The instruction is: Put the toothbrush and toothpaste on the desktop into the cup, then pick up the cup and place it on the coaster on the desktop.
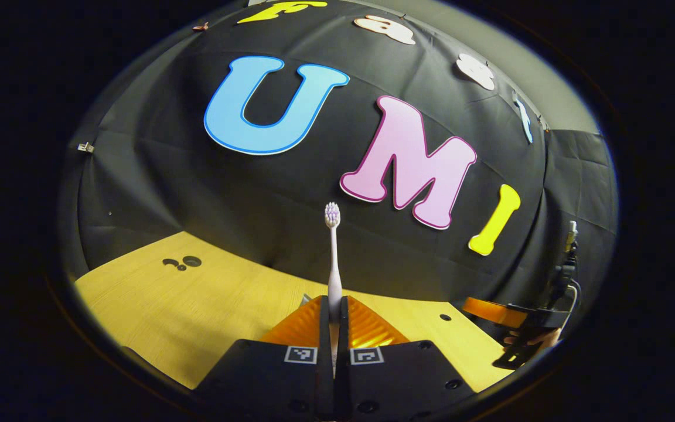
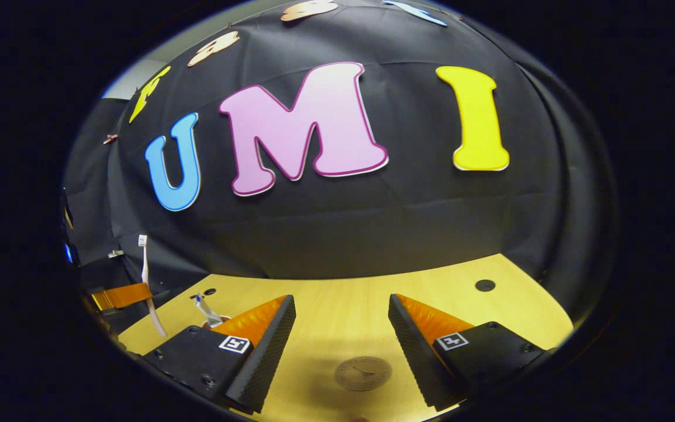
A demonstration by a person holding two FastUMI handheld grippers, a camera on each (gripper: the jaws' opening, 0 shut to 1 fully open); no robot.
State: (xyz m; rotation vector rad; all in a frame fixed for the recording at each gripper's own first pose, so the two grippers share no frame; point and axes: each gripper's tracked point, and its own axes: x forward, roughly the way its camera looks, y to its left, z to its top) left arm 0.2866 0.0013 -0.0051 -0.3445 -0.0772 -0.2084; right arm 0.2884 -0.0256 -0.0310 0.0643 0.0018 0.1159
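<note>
In the left gripper view a white toothbrush [image 1: 333, 258] stands upright with its bristled head on top, its handle pinched between the fingers of my left gripper [image 1: 334, 319], which is shut on it above the yellow desktop [image 1: 197, 305]. In the right gripper view the same toothbrush [image 2: 145, 275] hangs at far left in the left gripper [image 2: 120, 296]. A toothpaste tube [image 2: 205, 309] pokes out of a cup [image 2: 215, 322] mostly hidden behind my finger. My right gripper [image 2: 342, 331] is open and holds nothing. A round coaster [image 2: 363, 373] lies on the desktop just below its gap.
The wooden desktop [image 2: 343, 299] has small round holes [image 2: 484, 285] near the back edge, with more holes [image 1: 182, 262] at its left end. The black booth wall rises right behind the desk. The right gripper [image 1: 522, 328] and a hand sit at the desk's right edge.
</note>
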